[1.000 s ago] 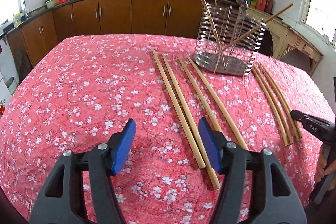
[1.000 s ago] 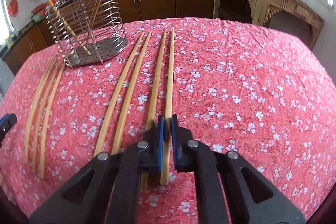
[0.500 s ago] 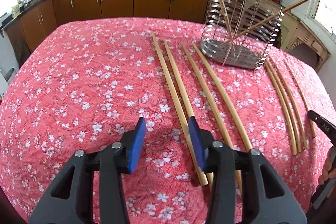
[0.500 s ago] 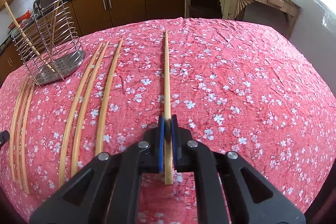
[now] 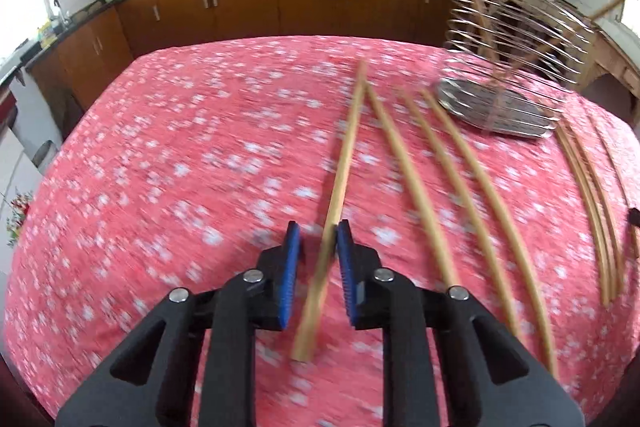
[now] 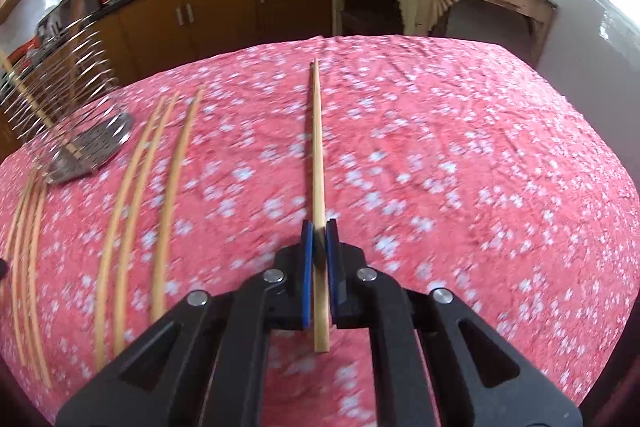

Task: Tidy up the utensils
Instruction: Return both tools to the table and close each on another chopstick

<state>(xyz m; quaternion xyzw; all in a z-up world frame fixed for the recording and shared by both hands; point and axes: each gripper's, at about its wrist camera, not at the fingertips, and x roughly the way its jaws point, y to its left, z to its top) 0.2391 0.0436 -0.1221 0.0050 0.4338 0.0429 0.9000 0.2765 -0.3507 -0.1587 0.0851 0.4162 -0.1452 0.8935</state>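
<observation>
Your left gripper point(image 5: 316, 247) has just been closing around a long pale bamboo chopstick point(image 5: 345, 163), which now lies between its blue pads point(image 5: 290, 267), touching only the right one, on the red floral tablecloth point(image 5: 160, 167). Your right gripper point(image 6: 318, 239) stays clamped on a second chopstick point(image 6: 317, 147), its length running straight ahead. Only the left view shows the wire-ringed steel utensil holder point(image 5: 496, 107) off to the right.

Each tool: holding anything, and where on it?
Right tool: shut on a long bamboo chopstick, near its close end. Left tool: jaws just closing around another bamboo chopstick near its close end; left pad not touching.
</observation>
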